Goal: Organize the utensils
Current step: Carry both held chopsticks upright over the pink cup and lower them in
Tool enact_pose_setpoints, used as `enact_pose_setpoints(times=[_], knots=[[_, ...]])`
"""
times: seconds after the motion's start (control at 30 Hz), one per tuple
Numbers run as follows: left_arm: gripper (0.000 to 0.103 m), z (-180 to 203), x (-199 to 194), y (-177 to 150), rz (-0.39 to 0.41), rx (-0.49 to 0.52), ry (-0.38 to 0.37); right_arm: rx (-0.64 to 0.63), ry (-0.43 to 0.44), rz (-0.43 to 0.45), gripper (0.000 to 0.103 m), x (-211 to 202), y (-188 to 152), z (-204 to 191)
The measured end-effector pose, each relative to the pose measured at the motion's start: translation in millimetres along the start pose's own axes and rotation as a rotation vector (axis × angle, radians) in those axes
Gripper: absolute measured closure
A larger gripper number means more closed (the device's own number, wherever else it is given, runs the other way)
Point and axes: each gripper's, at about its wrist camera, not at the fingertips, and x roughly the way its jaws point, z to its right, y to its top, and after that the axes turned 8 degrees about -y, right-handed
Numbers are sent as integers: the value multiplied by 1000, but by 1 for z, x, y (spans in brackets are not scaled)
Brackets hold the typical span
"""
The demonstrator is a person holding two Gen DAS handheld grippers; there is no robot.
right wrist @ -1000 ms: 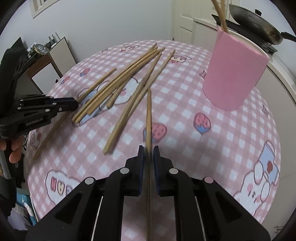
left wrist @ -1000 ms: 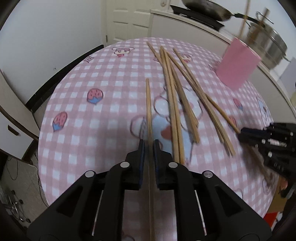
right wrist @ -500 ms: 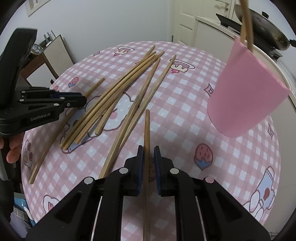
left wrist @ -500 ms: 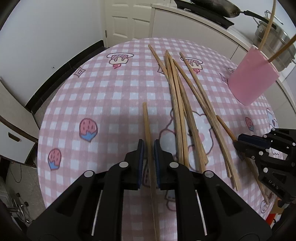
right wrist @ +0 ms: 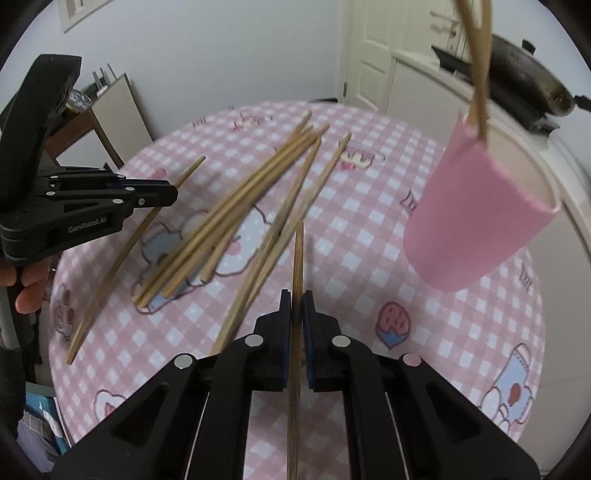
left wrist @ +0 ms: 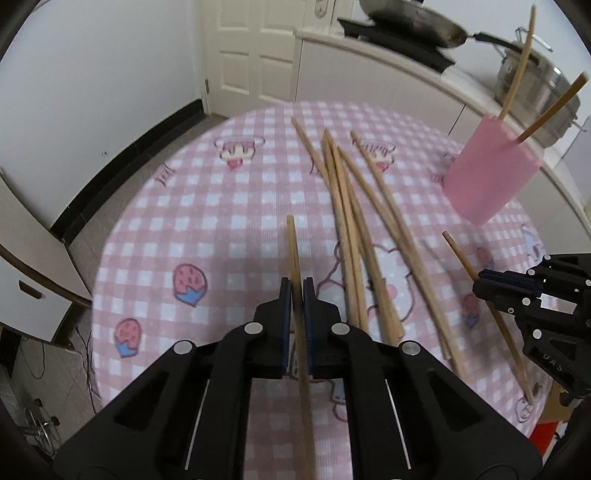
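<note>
My left gripper [left wrist: 297, 291] is shut on a wooden chopstick [left wrist: 294, 251] and holds it above the pink checked tablecloth [left wrist: 207, 206]. My right gripper [right wrist: 297, 304] is shut on another chopstick [right wrist: 297, 258], also raised. Several loose chopsticks [left wrist: 351, 206] lie in a pile in the middle of the table; the pile also shows in the right wrist view [right wrist: 236, 218]. A pink cup [right wrist: 476, 218] stands at the right with chopsticks inside; it also shows in the left wrist view [left wrist: 491, 177]. Each gripper shows in the other's view, the right one [left wrist: 480, 282] and the left one [right wrist: 173, 195].
A white counter [left wrist: 388, 70] runs behind the table with a frying pan [left wrist: 410, 22] and a steel pot [left wrist: 535, 81]. A white door [left wrist: 251, 55] is at the back. A white cabinet [left wrist: 22, 266] and the floor lie beyond the table's left edge.
Both grippers have lifted up and back with their chopsticks. The table and the pink cup now look farther off in both views.
</note>
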Motion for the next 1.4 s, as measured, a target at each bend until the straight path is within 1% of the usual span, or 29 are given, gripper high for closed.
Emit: enact_pose_setpoints(times=[0.1,0.2,0.3,0.47,0.7,0.93,1.07,1.17,1.3,1.4], knots=[[97,3,-22,2,51,-1,-28,0,10,46,98,-18,1,0],[97,12,-52,3,122,13,-56,2,14,100,98,-41,2,1],[97,26,-80,3,179,54,-80,1,23,159,98,-66,2,1],[97,45,-107,1,246,95,-85,2,18,240,98,-98,0,2],[97,70,-140,-4,338,141,-100,11,12,314,98,-127,-4,6],[97,95,-167,-7,426,191,-148,37,2,377,99,-151,-10,17],[97,109,-172,-5,448,219,-174,55,-4,409,99,-162,-11,25],[97,118,-174,-1,463,232,-197,67,-9,427,99,-169,-13,30],[97,136,-178,11,493,247,-233,93,-31,463,99,-182,-10,43],[97,149,-180,22,510,259,-245,115,-53,495,99,-193,-6,51]])
